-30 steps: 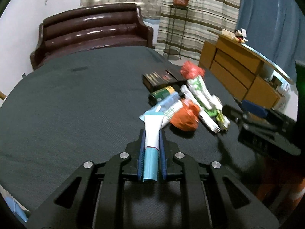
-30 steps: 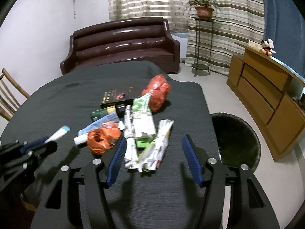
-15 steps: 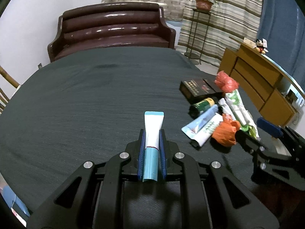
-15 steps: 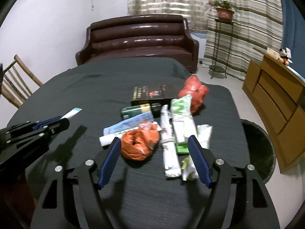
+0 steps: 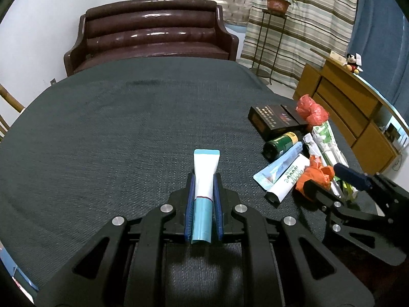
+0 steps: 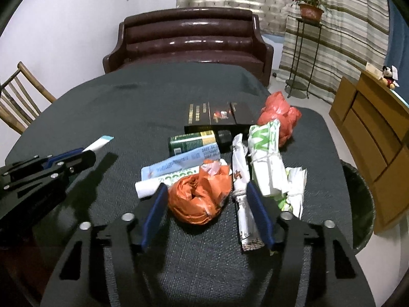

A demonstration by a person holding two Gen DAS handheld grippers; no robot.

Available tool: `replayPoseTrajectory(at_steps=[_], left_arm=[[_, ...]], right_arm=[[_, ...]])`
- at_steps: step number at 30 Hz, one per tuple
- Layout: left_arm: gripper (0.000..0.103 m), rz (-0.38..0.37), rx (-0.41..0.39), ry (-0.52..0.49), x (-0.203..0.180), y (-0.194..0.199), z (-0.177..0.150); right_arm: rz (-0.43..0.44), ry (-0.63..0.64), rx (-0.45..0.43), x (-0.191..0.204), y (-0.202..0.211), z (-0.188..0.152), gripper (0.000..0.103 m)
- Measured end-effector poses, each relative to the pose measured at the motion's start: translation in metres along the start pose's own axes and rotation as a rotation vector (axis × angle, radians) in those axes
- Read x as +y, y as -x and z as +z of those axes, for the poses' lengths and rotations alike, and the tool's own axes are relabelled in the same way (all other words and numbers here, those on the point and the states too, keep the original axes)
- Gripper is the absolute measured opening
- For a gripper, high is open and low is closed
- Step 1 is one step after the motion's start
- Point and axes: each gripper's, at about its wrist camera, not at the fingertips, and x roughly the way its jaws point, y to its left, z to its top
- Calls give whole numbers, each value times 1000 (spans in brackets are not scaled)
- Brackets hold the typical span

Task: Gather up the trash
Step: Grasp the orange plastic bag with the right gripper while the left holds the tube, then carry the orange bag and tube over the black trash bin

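Both tools have shifted: the left gripper, pinching a tube, has drawn clear of the pile while the right gripper, spread wide, now straddles the orange bag, ready to grab it

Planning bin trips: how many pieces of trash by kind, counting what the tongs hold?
Tubes: 3, held tube, blue tube, white tube
Crumpled bags: 2, orange bag, red bag
Paper bundles: 3, thin bundle, green-printed bundle, rightmost bundle
Dark box: 1
Green bottle: 1
Total: 10
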Motion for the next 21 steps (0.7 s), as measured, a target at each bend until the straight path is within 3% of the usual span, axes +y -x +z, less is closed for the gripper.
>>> replayPoseTrajectory(at_steps=[1,3,12,21], left_arm=[[14,0,0,0,0,0,0],[14,-1,0,1,0,-1,0],[14,-25,-22,-7,-10,3,1],[14,-93,-50,-52,-57,9,10]], right_arm=[[3,0,8,0,-2,1,48],[8,-4,5,-1,-1,1,47],[19,-13,-56,-5,19,1,46],[-36,-65,-116,-39,40,2,46]])
